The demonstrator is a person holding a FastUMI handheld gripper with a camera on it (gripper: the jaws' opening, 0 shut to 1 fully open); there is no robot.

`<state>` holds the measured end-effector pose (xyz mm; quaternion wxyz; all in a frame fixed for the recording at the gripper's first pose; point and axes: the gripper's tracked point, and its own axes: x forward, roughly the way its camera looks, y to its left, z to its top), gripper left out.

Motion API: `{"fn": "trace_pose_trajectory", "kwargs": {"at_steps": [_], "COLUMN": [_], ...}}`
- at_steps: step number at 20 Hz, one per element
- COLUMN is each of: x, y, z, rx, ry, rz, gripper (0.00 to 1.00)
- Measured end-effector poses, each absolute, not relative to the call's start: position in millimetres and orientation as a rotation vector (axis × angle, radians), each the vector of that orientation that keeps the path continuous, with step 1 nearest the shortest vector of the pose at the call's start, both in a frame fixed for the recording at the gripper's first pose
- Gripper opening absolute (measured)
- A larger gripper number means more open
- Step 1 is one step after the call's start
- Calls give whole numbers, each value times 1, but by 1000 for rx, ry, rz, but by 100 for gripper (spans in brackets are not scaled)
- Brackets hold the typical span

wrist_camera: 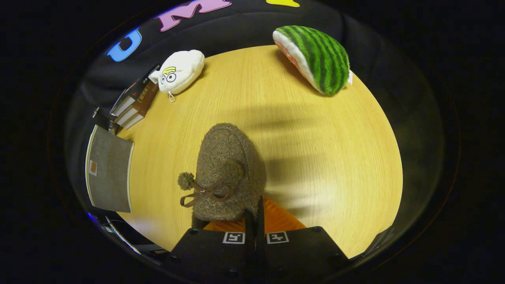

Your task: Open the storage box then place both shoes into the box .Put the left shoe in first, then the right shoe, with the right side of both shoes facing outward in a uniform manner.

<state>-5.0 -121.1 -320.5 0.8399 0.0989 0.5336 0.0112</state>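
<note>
The hand-held gripper (252,221) has its two fingers drawn close together, pinching the rear rim of a brown fuzzy slipper (228,173) between them. The slipper points away from the fingers, toe toward the middle of the wooden tabletop (315,157), and carries a small bow with two pompoms (205,187) on its upper. An orange ribbed insole (276,221) shows at its heel opening, right at the fingers.

Beyond the slipper, at the far edge of the tabletop, lies a watermelon-slice plush (315,57) to the right. A white plush toy with cartoon eyes (179,71) sits at the far left edge, touching a small stack of books (136,102) beside it. Along the left edge, nearer the fingers than the books, stands a grey fabric storage box (109,173), with its lid shut as far as can be seen.
</note>
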Motion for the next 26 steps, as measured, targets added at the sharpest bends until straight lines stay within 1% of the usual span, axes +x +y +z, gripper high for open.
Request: {"fn": "trace_pose_trajectory", "kwargs": {"at_steps": [3, 8, 14, 21, 24, 26], "x": [-6, -2, -1, 9, 16, 21], "y": [-87, -3, 119, 250, 283, 292], "z": [-278, -195, -129, -111, -123, -137], "rx": [289, 375, 371, 444, 421, 398], "ry": [1081, 976, 914, 920, 933, 944], "rz": [25, 65, 171, 264, 262, 234], "gripper": [5, 5, 5, 5, 5, 5]}}
